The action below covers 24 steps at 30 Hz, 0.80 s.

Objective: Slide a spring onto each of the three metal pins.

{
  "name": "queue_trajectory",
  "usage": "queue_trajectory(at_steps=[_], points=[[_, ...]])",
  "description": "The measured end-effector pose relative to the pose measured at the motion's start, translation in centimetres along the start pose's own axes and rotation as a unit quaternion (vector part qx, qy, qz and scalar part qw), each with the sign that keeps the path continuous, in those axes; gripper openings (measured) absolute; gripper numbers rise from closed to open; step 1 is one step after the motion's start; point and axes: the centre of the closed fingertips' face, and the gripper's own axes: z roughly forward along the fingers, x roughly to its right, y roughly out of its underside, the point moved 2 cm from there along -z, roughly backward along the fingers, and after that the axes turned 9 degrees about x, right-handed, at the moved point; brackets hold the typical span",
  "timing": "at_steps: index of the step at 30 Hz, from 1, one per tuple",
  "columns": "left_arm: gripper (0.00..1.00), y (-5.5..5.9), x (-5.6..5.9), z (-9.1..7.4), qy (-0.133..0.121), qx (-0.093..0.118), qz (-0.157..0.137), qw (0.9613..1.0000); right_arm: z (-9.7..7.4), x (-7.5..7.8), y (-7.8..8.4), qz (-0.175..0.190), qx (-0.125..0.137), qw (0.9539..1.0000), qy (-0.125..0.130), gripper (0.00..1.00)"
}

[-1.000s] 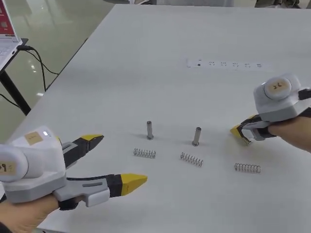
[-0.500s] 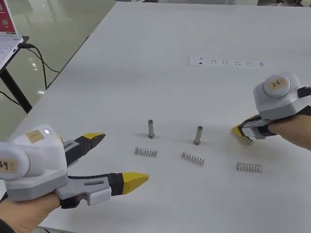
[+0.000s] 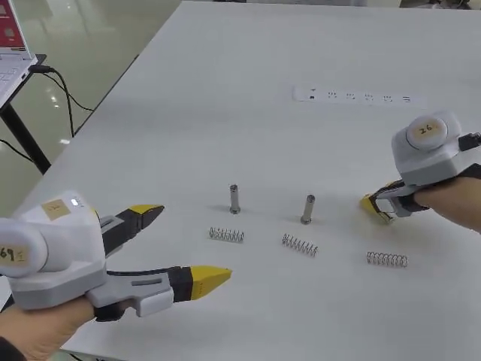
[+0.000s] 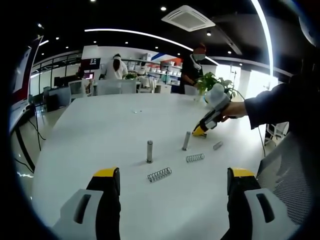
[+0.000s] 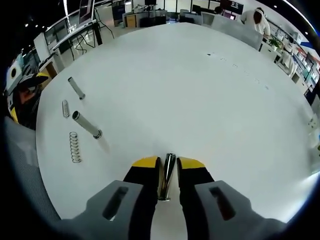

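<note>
The right gripper [image 5: 169,163] clamps a stiff pin [image 5: 168,176], the left gripper [image 4: 174,173] stands apart; the nearest spring [image 4: 159,174] looks light and squashy, likely wanting a gentle mid-coil pinch.

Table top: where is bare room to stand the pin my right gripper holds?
Bare: the stretch of table between the two standing pins and the power strip; also the near edge this side of the three springs. Crowded: the pin-and-spring row between left gripper and right gripper, which holds the third pin.
</note>
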Motion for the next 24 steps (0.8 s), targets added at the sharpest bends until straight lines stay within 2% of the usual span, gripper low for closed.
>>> queue_trajectory(at_steps=[13,24], points=[[0.88,0.06,-0.11,0.0,0.002,-0.001,0.0,1.0,0.09,-0.36,-0.18,-0.005,-0.018,0.9998,0.002,0.13],[0.87,0.12,-0.15,-0.08,0.001,-0.002,0.0,1.0,0.16,-0.28,-0.15,0.009,-0.02,0.9997,0.009,0.1]])
